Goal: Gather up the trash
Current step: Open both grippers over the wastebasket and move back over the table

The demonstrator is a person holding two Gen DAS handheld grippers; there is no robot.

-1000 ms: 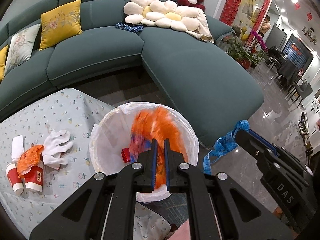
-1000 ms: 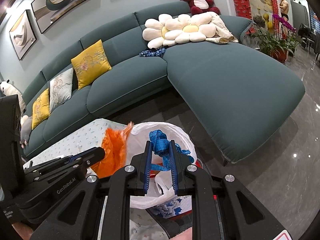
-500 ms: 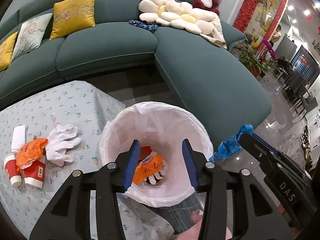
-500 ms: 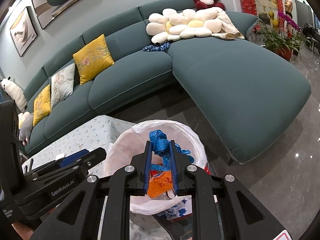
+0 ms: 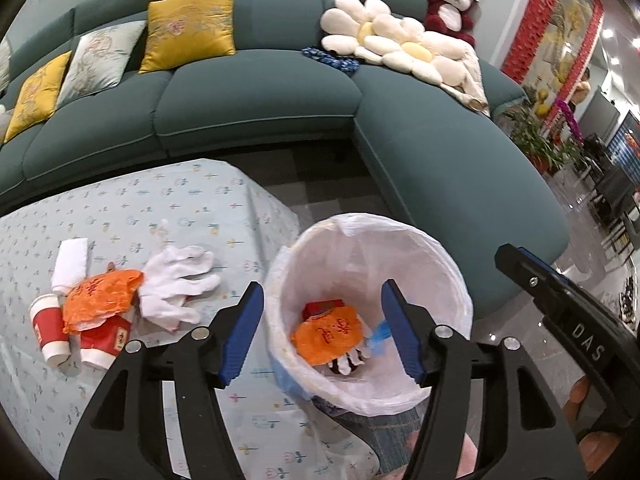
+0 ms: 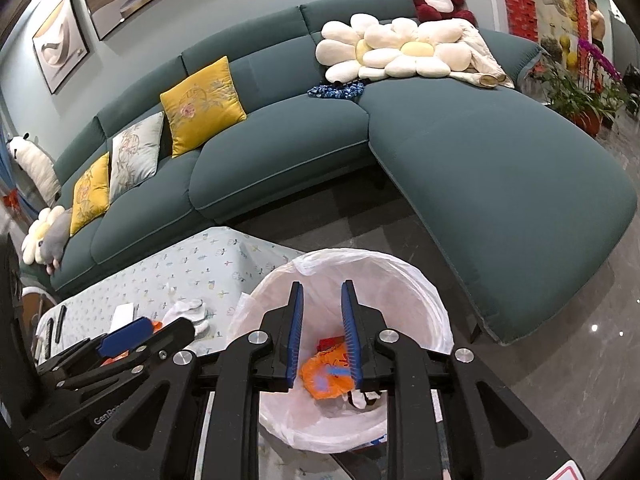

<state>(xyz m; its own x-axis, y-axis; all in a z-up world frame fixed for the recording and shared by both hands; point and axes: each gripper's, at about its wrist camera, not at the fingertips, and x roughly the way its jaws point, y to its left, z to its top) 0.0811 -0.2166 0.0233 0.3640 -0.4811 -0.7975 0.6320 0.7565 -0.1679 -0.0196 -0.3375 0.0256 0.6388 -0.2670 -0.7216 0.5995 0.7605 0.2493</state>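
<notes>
Left gripper (image 5: 322, 330): spread wide over the bin (image 5: 448, 256), empty.
Right gripper (image 6: 322, 336): parted over the bin, empty.
Bin: held an orange bag (image 5: 328, 334) and blue strap (image 5: 380, 330) (strap blurred).
Table (image 5: 160, 208): bore cups (image 5: 50, 330), a second orange bag (image 5: 102, 296), white gloves (image 5: 176, 276).

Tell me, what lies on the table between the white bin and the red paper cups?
In the left wrist view: white gloves beside an orange wrapper, between bin and cups.
</notes>
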